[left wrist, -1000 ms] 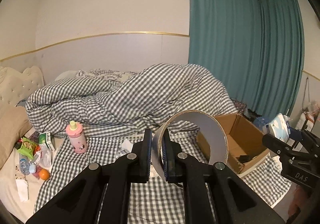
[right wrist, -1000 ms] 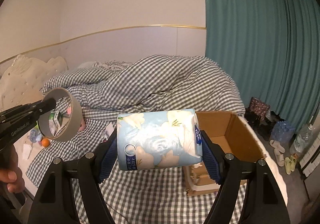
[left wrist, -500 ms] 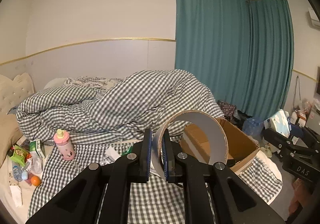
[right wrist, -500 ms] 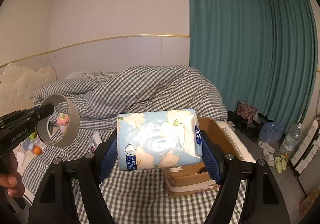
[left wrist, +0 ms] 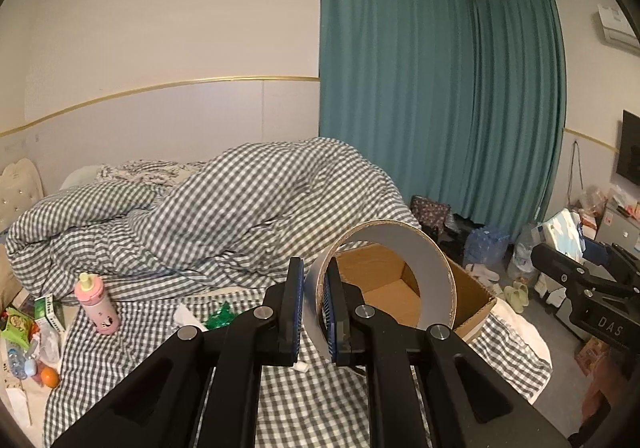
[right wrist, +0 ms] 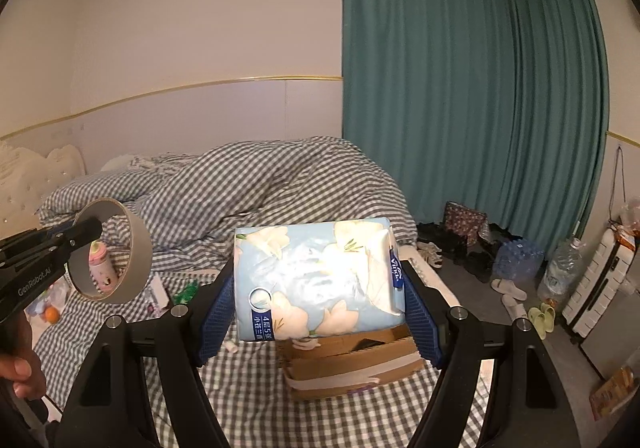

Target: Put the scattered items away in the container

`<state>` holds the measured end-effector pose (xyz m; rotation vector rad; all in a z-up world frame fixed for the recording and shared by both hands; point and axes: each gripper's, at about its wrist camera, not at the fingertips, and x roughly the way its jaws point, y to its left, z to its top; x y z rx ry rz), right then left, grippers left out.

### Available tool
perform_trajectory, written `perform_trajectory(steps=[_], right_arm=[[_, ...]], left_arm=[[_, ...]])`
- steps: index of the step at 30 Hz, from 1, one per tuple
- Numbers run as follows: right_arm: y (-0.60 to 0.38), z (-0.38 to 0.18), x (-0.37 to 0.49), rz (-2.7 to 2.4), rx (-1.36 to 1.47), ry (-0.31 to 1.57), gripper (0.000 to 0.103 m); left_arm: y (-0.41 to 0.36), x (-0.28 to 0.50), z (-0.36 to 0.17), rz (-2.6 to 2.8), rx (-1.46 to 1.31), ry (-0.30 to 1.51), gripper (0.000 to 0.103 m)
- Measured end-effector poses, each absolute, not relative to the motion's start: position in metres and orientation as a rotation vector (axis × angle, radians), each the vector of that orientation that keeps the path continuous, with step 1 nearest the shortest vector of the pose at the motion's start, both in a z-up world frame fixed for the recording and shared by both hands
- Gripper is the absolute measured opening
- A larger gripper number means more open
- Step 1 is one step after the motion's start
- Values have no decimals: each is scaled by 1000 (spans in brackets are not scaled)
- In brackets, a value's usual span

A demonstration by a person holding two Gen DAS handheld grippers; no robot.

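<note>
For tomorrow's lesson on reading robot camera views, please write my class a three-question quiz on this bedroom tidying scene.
1. True or false: the left claw pinches the wall of a tape roll.
2. What does the right claw hold: (a) pink bottle, (b) pack of tissues, (c) orange?
3. Name the container waiting on the bed.

Key
1. True; one finger sits inside the ring, one outside.
2. (b), the floral pack of tissues.
3. The open cardboard box; the pink bottle stands on the bed to its left.
</note>
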<state>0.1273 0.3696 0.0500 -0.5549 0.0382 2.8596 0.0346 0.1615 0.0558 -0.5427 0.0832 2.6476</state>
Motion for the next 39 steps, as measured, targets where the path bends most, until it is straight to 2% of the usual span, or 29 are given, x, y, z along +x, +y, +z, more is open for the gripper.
perform_trajectory(steps=[19, 39], right_arm=[[416, 50, 108, 2798, -583, 61, 75], [458, 12, 61, 2754, -692, 119, 75]], left_arm=[[215, 11, 43, 2562, -586, 128, 10], [264, -41, 1, 2511, -710, 165, 10]])
